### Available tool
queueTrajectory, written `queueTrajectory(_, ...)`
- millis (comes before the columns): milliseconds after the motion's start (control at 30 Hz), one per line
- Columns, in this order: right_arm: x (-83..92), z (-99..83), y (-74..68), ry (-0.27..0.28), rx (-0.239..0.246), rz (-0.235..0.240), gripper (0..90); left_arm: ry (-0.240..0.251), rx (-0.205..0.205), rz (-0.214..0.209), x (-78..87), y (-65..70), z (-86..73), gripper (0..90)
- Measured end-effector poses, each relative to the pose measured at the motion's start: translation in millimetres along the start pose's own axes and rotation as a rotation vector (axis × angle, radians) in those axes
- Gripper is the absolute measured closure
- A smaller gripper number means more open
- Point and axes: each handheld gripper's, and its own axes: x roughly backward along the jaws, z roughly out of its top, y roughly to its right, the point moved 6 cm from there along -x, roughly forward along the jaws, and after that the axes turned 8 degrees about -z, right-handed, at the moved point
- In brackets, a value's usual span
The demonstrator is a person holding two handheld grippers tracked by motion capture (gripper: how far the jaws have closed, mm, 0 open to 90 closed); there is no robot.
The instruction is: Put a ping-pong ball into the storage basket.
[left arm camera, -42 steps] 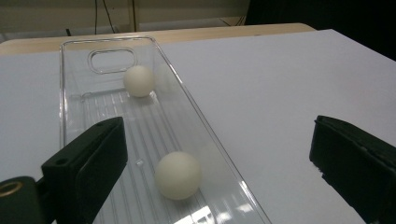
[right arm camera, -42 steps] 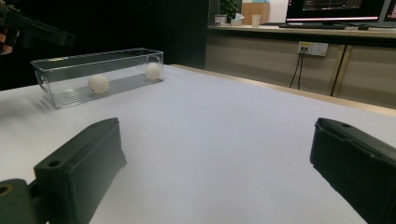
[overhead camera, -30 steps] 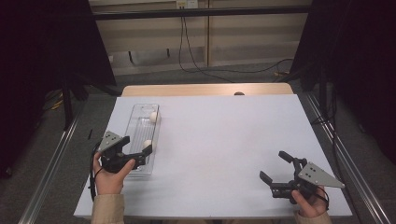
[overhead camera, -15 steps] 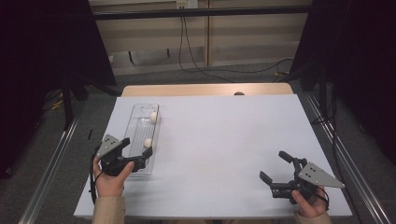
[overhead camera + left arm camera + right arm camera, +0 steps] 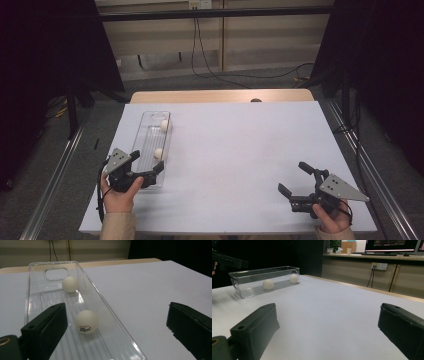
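White table (image 5: 240, 150): a long clear plastic tray (image 5: 150, 131) holds two white ping-pong balls (image 5: 159, 153) at its left. I hold my left gripper (image 5: 148, 168) wide open and empty over the tray's near end, jaws straddling the right wall, seemingly lined up on the nearer ball. My right gripper (image 5: 295, 181), wide open and empty, rests well apart.

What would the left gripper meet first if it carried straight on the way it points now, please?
Probably the nearer ball in the clear tray: the left gripper is open, one jaw over the tray, the other outside its long wall. Depth is unclear, so that wall might touch first.
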Motion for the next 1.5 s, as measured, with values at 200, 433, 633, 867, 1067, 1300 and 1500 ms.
queueTrajectory(200, 0.1, 0.0, 0.3, 0.000, -0.002, -0.001, 1.7, 0.016, 0.004, -0.003, 3.8, -0.1, -2.8, 3.4)
queueTrajectory(433, 0.0, 0.0, 0.2, 0.000, -0.001, -0.001, 1.7, 0.033, -0.001, 0.008, 7.4, -0.7, -5.4, 3.4)
queueTrajectory(633, 0.1, 0.0, 0.2, 0.000, -0.001, -0.002, 1.7, 0.040, -0.006, 0.002, 8.9, 1.6, -8.3, 3.4)
queueTrajectory(867, 0.2, 0.0, 0.3, 0.001, -0.001, -0.002, 1.7, 0.043, -0.013, -0.004, 10.7, 3.5, -11.9, 3.4)
queueTrajectory(1067, 0.1, 0.0, 0.2, 0.000, 0.000, -0.002, 1.7, 0.054, -0.012, -0.012, 11.3, 5.3, -13.4, 3.4)
queueTrajectory(1300, 0.1, -0.1, 0.0, 0.000, -0.001, -0.003, 1.7, 0.059, -0.012, -0.010, 12.5, 5.2, -15.8, 3.4)
queueTrajectory(1500, 0.2, -0.2, -0.3, -0.001, 0.001, -0.003, 1.7, 0.061, -0.008, -0.009, 13.9, 4.9, -18.1, 3.4)
